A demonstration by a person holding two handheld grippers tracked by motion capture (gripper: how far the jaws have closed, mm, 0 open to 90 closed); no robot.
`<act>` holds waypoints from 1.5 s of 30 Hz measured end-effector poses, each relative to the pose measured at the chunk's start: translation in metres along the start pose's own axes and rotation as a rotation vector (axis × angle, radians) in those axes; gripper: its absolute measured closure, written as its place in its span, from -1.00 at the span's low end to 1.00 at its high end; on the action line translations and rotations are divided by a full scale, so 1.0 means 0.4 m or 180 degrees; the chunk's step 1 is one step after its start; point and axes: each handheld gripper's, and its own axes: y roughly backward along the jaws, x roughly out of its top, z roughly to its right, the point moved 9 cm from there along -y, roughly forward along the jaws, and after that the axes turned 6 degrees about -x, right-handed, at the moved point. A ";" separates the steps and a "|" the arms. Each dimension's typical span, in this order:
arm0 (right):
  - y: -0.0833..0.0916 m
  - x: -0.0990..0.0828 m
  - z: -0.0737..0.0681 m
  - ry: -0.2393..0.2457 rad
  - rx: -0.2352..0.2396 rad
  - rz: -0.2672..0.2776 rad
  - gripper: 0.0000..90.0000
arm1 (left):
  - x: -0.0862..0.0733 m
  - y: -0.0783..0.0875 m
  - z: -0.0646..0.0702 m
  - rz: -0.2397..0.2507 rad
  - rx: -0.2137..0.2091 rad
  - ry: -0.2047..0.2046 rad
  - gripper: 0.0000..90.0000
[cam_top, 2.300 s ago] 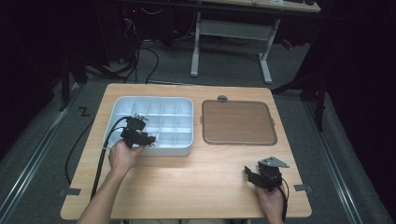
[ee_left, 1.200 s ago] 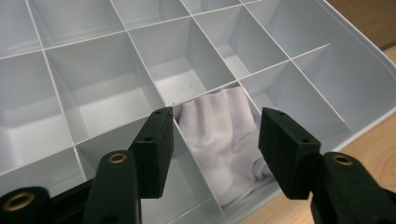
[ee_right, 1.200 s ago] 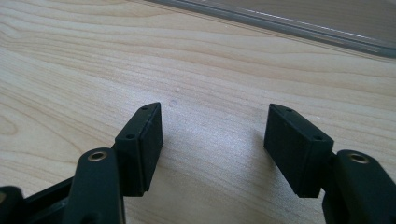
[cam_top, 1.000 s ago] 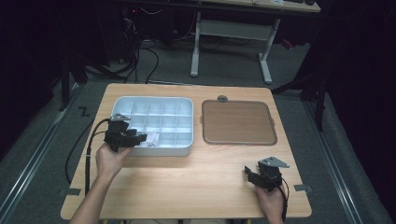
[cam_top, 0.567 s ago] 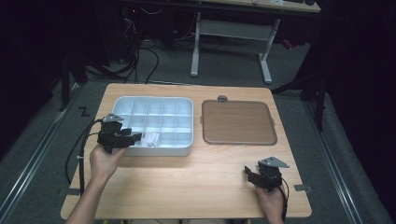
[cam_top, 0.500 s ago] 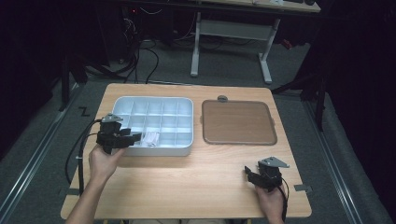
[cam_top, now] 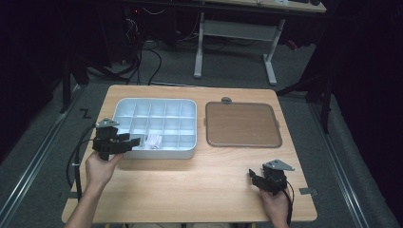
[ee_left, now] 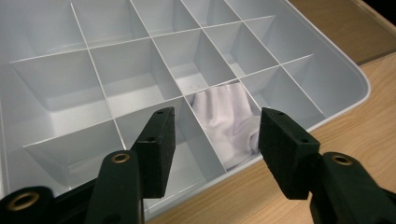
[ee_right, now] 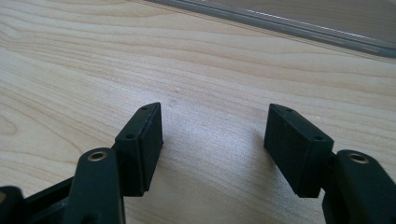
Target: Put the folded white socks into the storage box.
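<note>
A pale blue compartment tray (cam_top: 124,105) lies at the table's back left. A crumpled white cloth (cam_top: 153,140) lies in one front-row compartment, and in the left gripper view this cloth (ee_left: 224,123) sits just beyond the jaws. My left gripper (cam_top: 133,141) hovers at the tray's front left corner, pointing right. In its own view the left gripper (ee_left: 217,140) is open, with nothing between the pads. My right gripper (cam_top: 254,178) rests low at the table's front right. The right gripper (ee_right: 215,140) is open over bare wood.
A brown flat tray (cam_top: 242,124) with a clear rim lies right of the compartment tray; its edge (ee_right: 280,21) crosses the top of the right gripper view. A small grey round knob (cam_top: 226,100) sits behind it. Bare wooden table (cam_top: 190,185) spans the front.
My left gripper has drawn back leftward from over the tray to its front left corner, jaws still apart. The white cloth stays in its compartment. The right gripper has not moved.
</note>
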 end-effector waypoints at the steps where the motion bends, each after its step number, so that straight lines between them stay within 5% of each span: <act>1: 0.000 0.000 0.000 -0.0004 -0.0002 -0.0005 -0.16 | 0.003 0.005 0.002 0.0023 -0.0026 0.0028 0.00; 14: 0.000 0.000 0.000 0.0000 0.0002 0.0000 -0.16 | -0.003 0.051 0.004 0.0051 -0.0136 0.0076 -0.05; 22: 0.000 0.000 0.000 -0.0001 0.0002 -0.0001 -0.16 | -0.031 0.063 0.012 -0.0019 -0.0091 -0.0148 -0.08; 45: 0.000 0.000 0.000 0.0001 0.0002 0.0000 -0.16 | -0.057 0.116 0.029 0.0056 -0.0296 -0.0011 -0.13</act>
